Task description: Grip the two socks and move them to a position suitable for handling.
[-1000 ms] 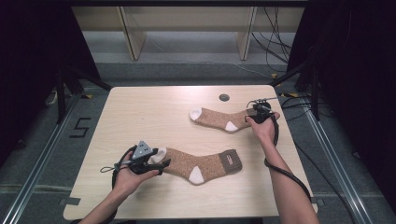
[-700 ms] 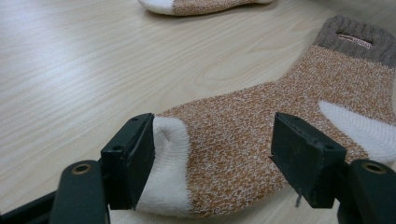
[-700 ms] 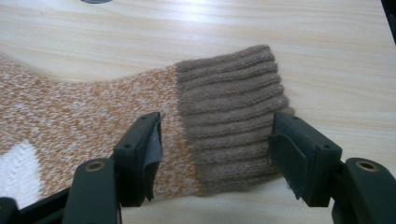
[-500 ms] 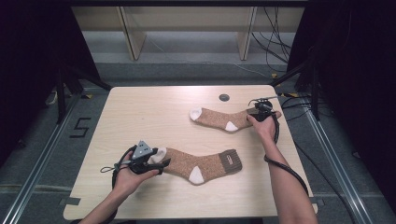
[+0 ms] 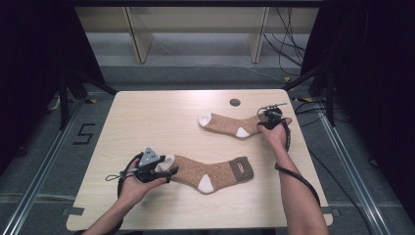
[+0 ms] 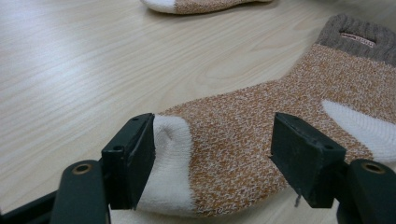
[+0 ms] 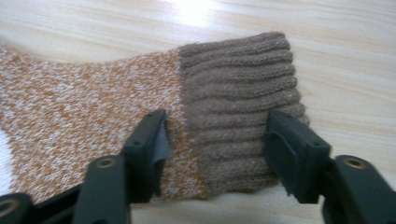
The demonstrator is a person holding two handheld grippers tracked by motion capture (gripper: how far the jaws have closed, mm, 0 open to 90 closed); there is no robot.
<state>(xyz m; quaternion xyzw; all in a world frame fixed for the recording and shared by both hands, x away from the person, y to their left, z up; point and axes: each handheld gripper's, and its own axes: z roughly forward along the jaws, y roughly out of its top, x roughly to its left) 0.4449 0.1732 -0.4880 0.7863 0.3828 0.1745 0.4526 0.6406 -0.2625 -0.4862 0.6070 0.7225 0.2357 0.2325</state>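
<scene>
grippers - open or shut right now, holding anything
left gripper: open, jaws either side of the near sock at its white toe, not clamped.
right gripper: open, jaws over the far sock at its brown cuff.

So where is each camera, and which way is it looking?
High view: above the person's side, looking forward and down at the table; both forearms, left gripper and right gripper show.
Left gripper view: rides the left gripper, looking along its open jaws at the near sock, at its white toe.
Right gripper view: rides the right gripper, jaws open over the far sock, at its brown cuff.
Shared: the high and left gripper views both show both socks.
</scene>
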